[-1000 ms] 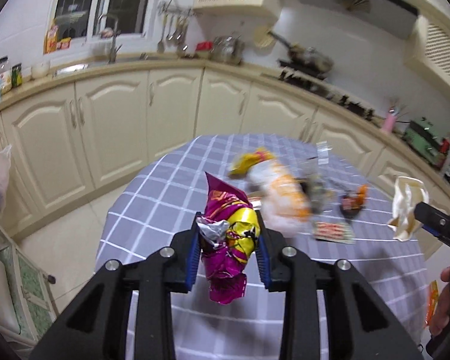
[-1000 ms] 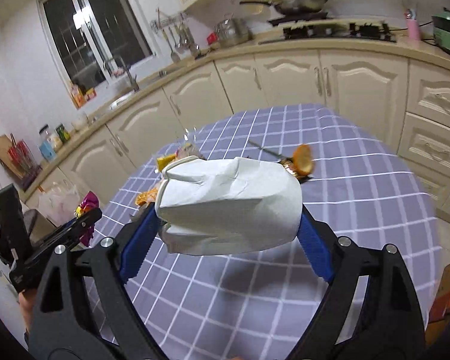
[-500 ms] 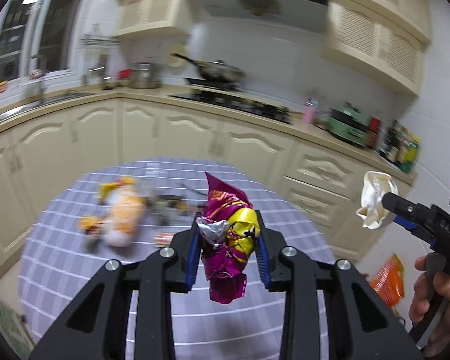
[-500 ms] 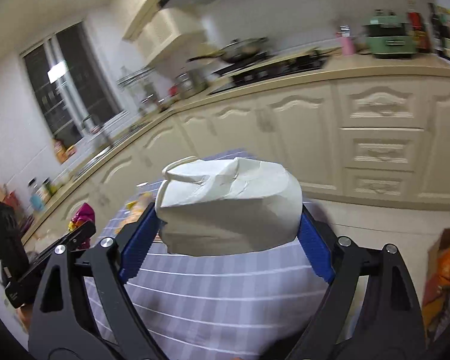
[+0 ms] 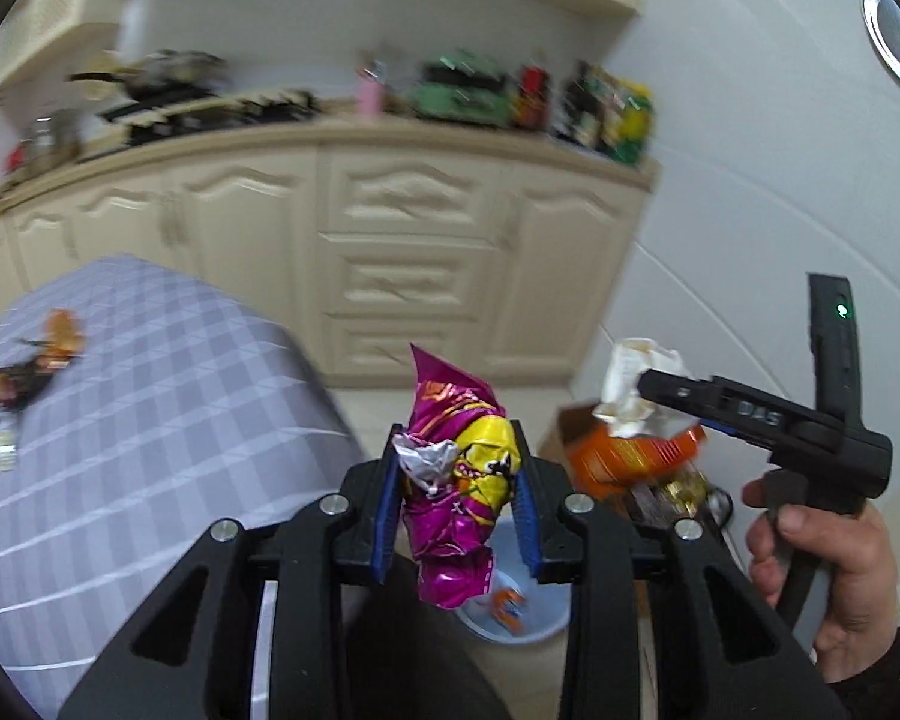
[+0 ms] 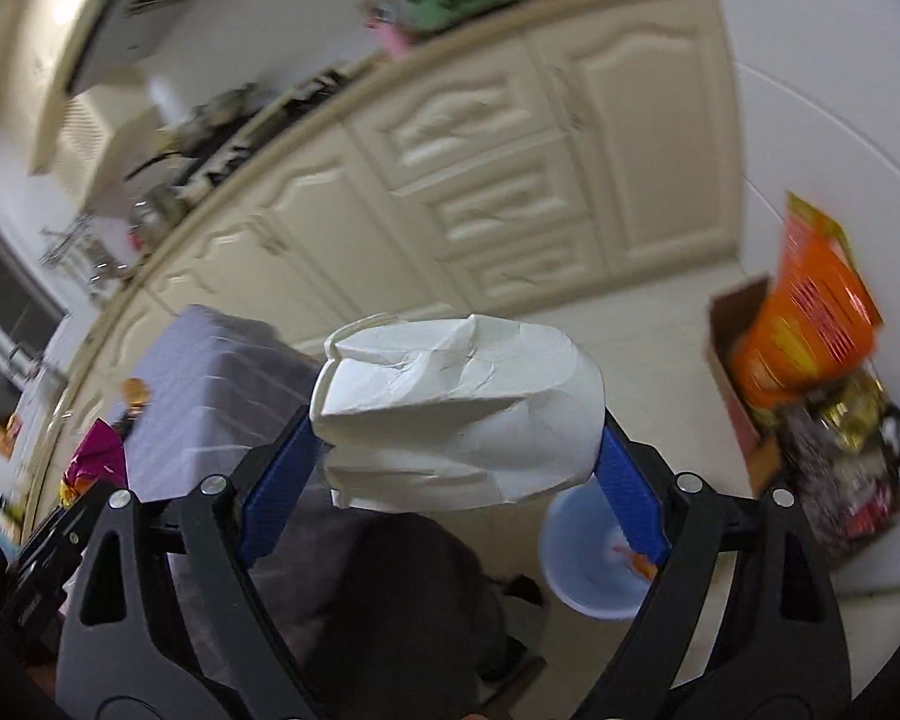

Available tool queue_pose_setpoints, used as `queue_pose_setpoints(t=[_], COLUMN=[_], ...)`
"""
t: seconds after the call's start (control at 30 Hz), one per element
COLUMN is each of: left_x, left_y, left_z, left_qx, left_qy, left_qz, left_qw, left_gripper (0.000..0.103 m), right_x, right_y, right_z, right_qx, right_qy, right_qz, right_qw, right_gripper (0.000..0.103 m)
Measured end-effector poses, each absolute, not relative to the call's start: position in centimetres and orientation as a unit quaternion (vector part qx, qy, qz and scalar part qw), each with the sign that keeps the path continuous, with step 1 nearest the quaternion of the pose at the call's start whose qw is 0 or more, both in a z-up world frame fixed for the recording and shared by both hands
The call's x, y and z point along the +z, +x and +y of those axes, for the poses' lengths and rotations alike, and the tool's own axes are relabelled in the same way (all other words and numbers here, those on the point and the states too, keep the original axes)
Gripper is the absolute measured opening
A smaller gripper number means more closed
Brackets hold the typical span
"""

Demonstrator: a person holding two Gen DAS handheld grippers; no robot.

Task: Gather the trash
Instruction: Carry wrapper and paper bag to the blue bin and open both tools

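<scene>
My left gripper [image 5: 457, 504] is shut on a crumpled magenta and yellow snack wrapper [image 5: 457, 480], held in the air past the table's edge. My right gripper [image 6: 456, 438] is shut on a crushed white paper cup [image 6: 459, 414]; it also shows in the left wrist view [image 5: 630, 390] to the right. A pale blue bin [image 6: 594, 558] stands on the floor below both grippers, with a bit of orange trash inside; in the left wrist view the bin [image 5: 510, 618] lies just under the wrapper.
The table with the lilac checked cloth [image 5: 138, 420] is at the left, with several wrappers [image 5: 24, 372] left on it. A cardboard box [image 6: 744, 360] with orange packaging [image 6: 810, 324] stands by the white wall. Cream cabinets [image 5: 402, 276] lie ahead.
Both grippers have swung right, away from the table and towards the floor by the wall. The blue bin and cardboard box have come into view. Both keep their hold.
</scene>
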State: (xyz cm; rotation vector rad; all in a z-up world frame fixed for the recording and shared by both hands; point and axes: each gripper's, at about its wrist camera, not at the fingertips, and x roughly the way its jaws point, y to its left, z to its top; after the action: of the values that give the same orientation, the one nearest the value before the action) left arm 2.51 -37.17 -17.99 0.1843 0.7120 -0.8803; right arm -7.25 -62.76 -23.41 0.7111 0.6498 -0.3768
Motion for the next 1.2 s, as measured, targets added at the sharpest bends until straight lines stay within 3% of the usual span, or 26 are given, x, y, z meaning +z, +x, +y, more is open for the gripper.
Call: queue_pose_setpoints(t=[0.27, 0.63, 0.7, 0.73, 0.77, 1.2], left_x=[-27.5, -38.1, -39.0, -39.3, -39.2, -33.8], left_y=[1.8, 3.8, 4.1, 4.4, 4.5, 4.6], left_z=[-46.3, -52.0, -52.7, -52.8, -52.7, -49.3], left_qx=[-0.461, -0.472, -0.47, -0.455, -0.447, -0.434], left_qy=[0.153, 0.19, 0.197, 0.2, 0.198, 0.181], left_qz=[0.42, 0.513, 0.525, 0.523, 0.517, 0.467], left_qw=[0.767, 0.692, 0.682, 0.693, 0.702, 0.749], left_gripper=[0.031, 0.034, 0.062, 0.085, 0.088, 0.09], right_x=[-30.6, -37.9, -39.4, -39.8, -40.1, -37.3], right_y=[-8.4, -6.9, -6.9, -7.0, -7.2, -7.7], right_z=[-66.4, -69.1, -69.7, -69.8, -69.9, -68.8], right_qx=[-0.209, -0.221, -0.227, -0.231, -0.237, -0.245], right_qy=[0.404, 0.483, 0.505, 0.51, 0.514, 0.475], right_qz=[0.351, 0.381, 0.39, 0.392, 0.394, 0.387], right_qw=[0.818, 0.757, 0.735, 0.729, 0.725, 0.752], right_gripper=[0.086, 0.087, 0.089, 0.094, 0.096, 0.097])
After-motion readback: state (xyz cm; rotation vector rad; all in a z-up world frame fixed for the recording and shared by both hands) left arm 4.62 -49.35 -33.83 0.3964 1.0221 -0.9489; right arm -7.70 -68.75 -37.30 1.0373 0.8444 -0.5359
